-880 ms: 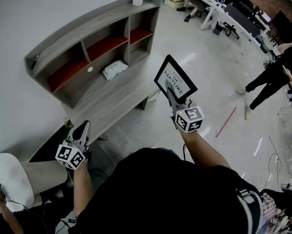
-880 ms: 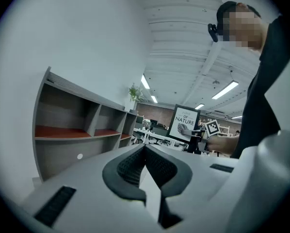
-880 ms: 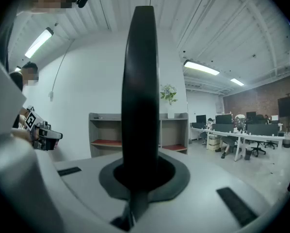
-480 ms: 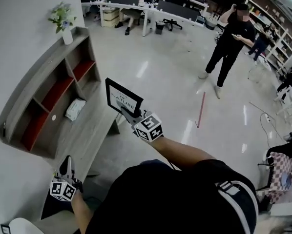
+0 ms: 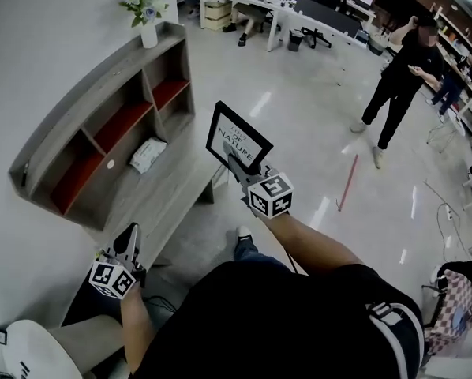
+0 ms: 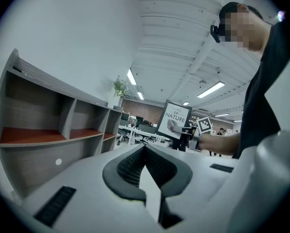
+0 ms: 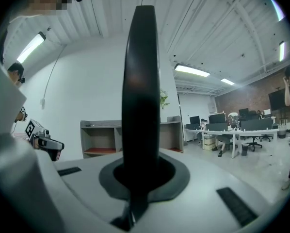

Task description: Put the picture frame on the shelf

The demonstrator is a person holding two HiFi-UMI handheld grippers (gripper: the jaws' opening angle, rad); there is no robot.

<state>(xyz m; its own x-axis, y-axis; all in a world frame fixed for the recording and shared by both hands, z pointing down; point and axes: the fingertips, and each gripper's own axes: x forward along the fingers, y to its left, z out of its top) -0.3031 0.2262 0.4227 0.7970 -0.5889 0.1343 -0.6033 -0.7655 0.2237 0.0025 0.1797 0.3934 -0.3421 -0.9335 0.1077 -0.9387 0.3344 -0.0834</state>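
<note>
Shelving of grey wood with red inner boards [image 5: 102,93] stands at the wall, well apart from the black-rimmed picture frame with white print [image 5: 237,136]. Right gripper [image 5: 236,162] clamps its lower edge in the air; so narrow a hold could let it pivot or slip. Left gripper [image 5: 130,242] is closed, empty.

light: bright, even, from ceiling strip lamps [image 6: 210,89] | glare: pale streaks on the glossy floor [image 5: 260,105] | shadows: soft; shelf [image 5: 90,101] dim inside its compartments | distortion: strong fisheye bend, black corners in both gripper views; head view curved at the edges | focus: picture frame [image 7: 141,106] edge-on at the lens, a dark blurred silhouette; background sharp
</note>
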